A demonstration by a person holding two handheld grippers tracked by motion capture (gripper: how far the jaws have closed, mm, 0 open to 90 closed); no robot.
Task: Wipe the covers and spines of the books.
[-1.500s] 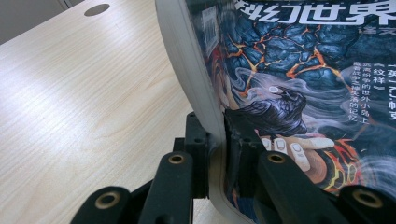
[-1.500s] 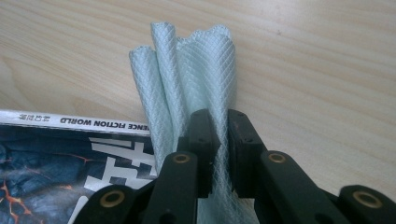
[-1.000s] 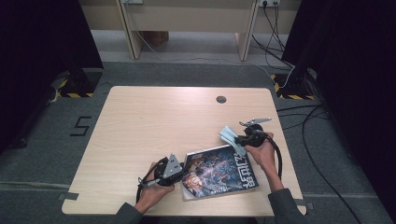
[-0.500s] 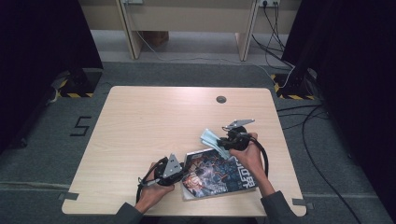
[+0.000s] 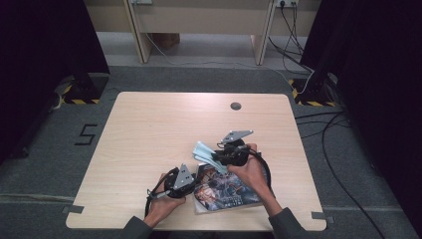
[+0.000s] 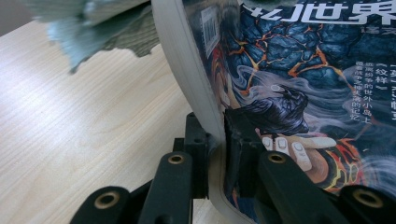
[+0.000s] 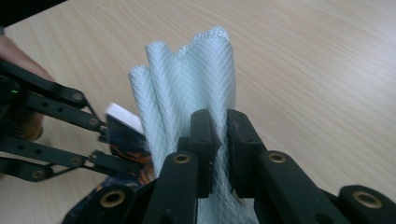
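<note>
Since a second ago the right gripper [image 5: 217,158] has carried its pale blue cloth [image 5: 206,153] leftward and a little up, from the right of the book to a spot above the book's far left corner; the left gripper [image 5: 191,180] has kept its place. Left item: left gripper, near edge of the table [image 5: 149,129], jaws narrow and clamped on the left edge of the book [image 5: 224,191], lifting that edge so the book bows. Centre item: book, glossy cover up, lying at the near right of the table. Right item: right gripper, jaws narrow and pinched on the cloth, which stands up past the tips in loose folds. Risks, as judged: the grip on the book is shallow and its cover slick, so the edge may slip free and drop flat; the cloth is held by a thin bite of mesh and may pull out if it drags on the book; the two grippers sit close and could knock together.
</note>
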